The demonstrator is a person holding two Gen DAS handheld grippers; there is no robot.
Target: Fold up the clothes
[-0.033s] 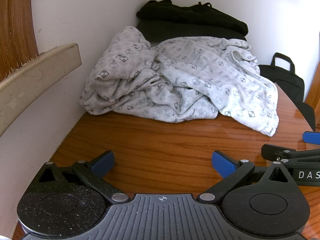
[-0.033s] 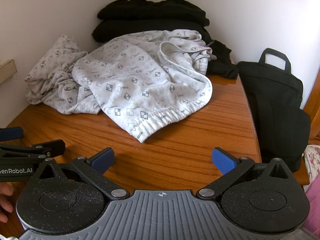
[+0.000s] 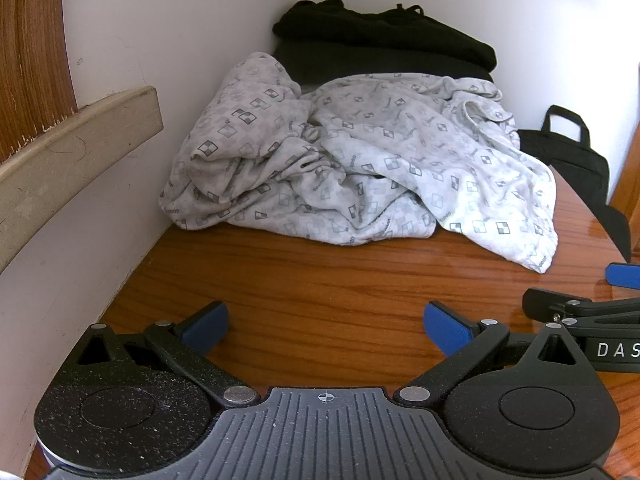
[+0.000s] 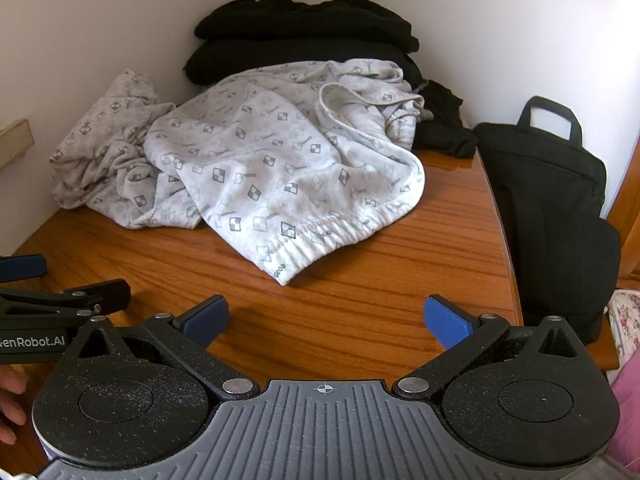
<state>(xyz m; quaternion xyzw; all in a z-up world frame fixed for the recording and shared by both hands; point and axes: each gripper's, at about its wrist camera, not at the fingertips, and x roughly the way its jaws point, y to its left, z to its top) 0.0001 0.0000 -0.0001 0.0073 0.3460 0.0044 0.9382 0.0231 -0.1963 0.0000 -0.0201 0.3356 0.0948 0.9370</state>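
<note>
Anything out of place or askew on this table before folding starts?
Only the patterned white garment: it lies crumpled in a heap on the wooden table, partly against the folded black clothes. No spill or damage is visible.

Black two-finger grippers (image 3: 326,326) (image 4: 326,322), blue pads (image 4: 448,324), silver pivot screws, ribbed grey base at lower centre, white "GenRobot.AI" lettering at left.

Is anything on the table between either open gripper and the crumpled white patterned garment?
Nothing visible. Bare wooden table lies between the right gripper and the garment, whose elastic hem is nearest. The left gripper also faces it across bare wood. Black clothes are stacked behind the garment; the black bag stands off to the right.
</note>
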